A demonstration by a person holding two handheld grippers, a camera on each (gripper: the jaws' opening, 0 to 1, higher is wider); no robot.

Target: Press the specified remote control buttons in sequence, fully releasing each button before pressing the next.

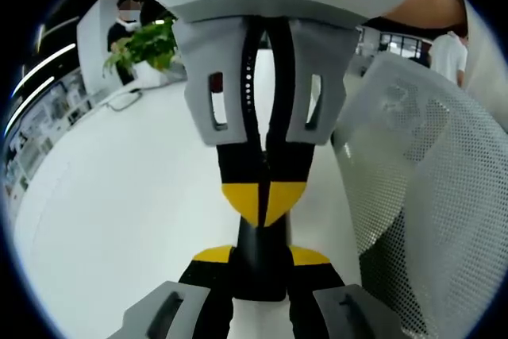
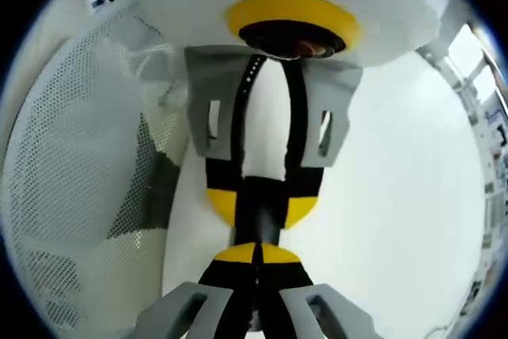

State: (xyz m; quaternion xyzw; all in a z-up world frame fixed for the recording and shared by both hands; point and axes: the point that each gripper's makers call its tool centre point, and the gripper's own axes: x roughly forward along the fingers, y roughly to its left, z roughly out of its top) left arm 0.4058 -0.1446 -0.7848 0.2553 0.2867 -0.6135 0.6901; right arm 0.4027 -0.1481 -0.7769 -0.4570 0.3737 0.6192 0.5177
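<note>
Clamping slim black remote (image 1: 262, 275) – left gripper (image 1: 262, 256) | right gripper (image 2: 255, 253) – jaws closed, empty

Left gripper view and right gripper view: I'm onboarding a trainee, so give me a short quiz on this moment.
1. True or false: the left gripper grips the black remote between its jaws.
2. The right gripper has its jaws: A wide open; B shut together; C around a plant.
3. Fill in: beside the white table stands a white ___ chair.
Key: 1 true; 2 B; 3 mesh.
</note>
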